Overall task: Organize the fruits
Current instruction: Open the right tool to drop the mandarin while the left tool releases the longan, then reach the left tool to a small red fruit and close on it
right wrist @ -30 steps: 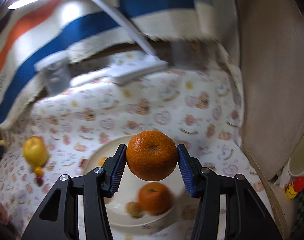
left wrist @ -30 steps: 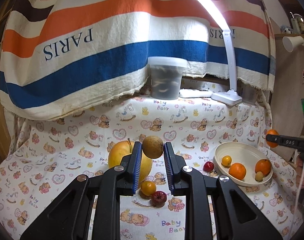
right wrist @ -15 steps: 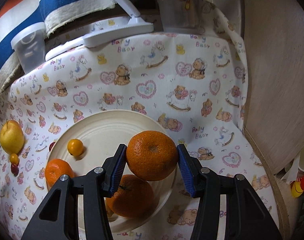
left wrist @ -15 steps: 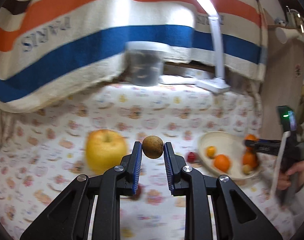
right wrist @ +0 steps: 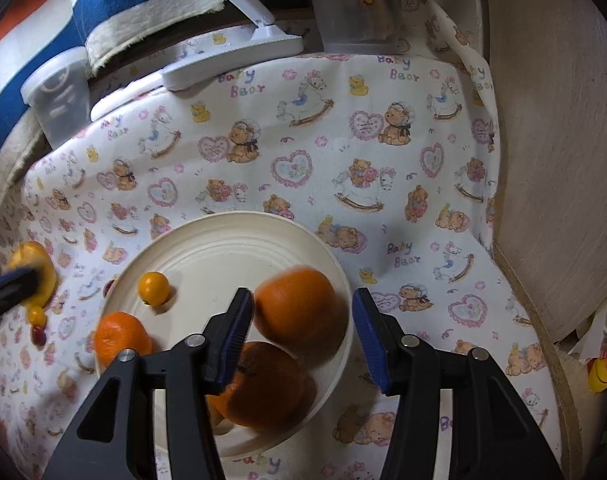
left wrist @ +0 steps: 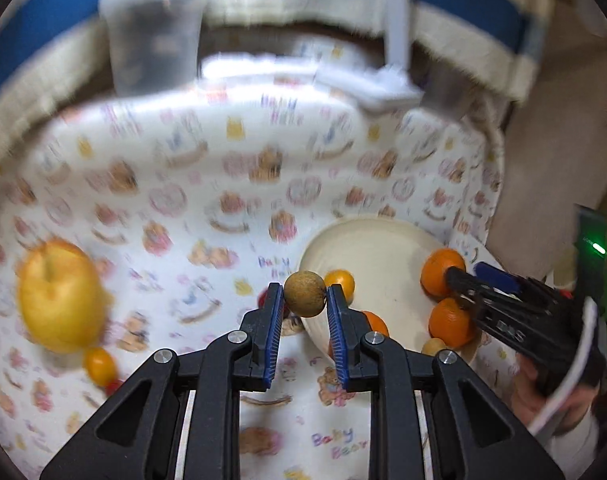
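A: The right gripper point(right wrist: 301, 334) has its jaws just parted, the mandarin point(right wrist: 299, 312) loose on the plate point(right wrist: 207, 240) at its 4 o'clock

B: The left gripper point(left wrist: 304, 302) clamps the brown fruit point(left wrist: 305, 293); it should clear the rim before releasing

left view motion-blurred; lower orange point(right wrist: 259, 384) half hidden behind right tongs point(right wrist: 301, 338).
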Available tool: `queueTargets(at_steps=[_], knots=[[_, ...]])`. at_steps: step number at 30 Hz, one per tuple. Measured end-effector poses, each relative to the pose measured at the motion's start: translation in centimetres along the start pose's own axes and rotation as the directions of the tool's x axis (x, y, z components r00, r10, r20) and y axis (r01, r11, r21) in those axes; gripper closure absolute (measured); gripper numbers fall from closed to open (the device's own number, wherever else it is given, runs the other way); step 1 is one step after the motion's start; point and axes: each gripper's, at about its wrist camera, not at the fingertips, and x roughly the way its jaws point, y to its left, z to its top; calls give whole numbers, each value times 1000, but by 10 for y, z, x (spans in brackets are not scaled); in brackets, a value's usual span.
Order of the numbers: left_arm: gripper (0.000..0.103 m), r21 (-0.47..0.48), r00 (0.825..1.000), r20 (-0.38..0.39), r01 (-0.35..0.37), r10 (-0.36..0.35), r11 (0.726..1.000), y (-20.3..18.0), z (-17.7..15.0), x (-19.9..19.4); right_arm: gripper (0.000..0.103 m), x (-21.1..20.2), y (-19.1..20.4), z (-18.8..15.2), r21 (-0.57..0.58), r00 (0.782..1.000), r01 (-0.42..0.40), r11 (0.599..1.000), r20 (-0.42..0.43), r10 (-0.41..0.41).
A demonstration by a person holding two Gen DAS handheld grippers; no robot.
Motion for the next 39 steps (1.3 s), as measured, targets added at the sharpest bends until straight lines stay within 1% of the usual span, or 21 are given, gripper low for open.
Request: queueTargets(at_steps=[1,2,5,8,11,13,15,16,17,18,19,23,26,28,33,35,36,37,39], knots=[[82,-22,1000,-23,-12,12,1000,2,1,7,48,-1,1,0,0,1000,11,1000,3,-11],[82,-34,999,-32,-11,10,999,3,1,13,48,-3,1,0,-4,1000,5,1000,6,-5],[82,-34,999,-46,-2,1,999,0,0,21,48,-7,3,0,-11,1000,-8,1000,8,8],[82,-26,998,-62,29,-31,999,-5,-2,26,48,-13,3,2,-7,1000,-23,1000,20,23],[82,-5,997,-73,20,-21,1000,-12,-5,31,48,-18,4,2,-13,999,-16,1000,36,17],[82,-17,997,-78,15,-16,1000,-12,-5,32,48,-20,6,1,-23,999,-15,1000,39,16],[81,-14,998,-67,8,-9,1000,-12,-5,31,48,-21,6,1,-24,999,-14,1000,41,15],[80,-1,998,-59,-2,2,1000,-14,-5,30,48,-21,6,1,-24,999,-15,1000,41,16],[73,11,999,-52,-13,14,1000,-15,-5,29,48,-21,6,1,-24,999,-15,1000,40,16],[63,20,999,-45,-22,23,1000,-16,-5,27,48,-21,6,1,-24,999,-15,1000,39,15],[60,25,999,-36,-25,26,999,-16,-6,25,48,-22,7,1,-24,999,-15,1000,40,16],[60,38,999,14,-43,42,998,-15,-6,9,48,-24,7,0,-27,999,-15,1000,50,16],[59,55,995,81,-65,60,996,-14,-7,-11,47,-27,8,-1,-30,998,-19,999,59,21],[57,71,990,128,-76,67,995,-13,-9,-25,46,-30,10,-2,-37,997,-24,999,66,26],[46,61,975,206,-91,76,994,0,-11,-55,40,-40,22,-5,-80,993,-39,996,105,47],[42,56,966,243,-107,90,993,7,-13,-68,36,-44,27,-7,-95,991,-46,994,121,57],[36,56,961,260,-115,97,992,9,-14,-73,34,-45,29,-7,-101,990,-51,994,128,64],[33,56,954,280,-126,105,990,13,-16,-80,34,-48,32,-8,-108,988,-58,992,137,73],[22,60,941,318,-142,116,988,19,-19,-92,33,-52,36,-9,-119,983,-67,991,162,85]])
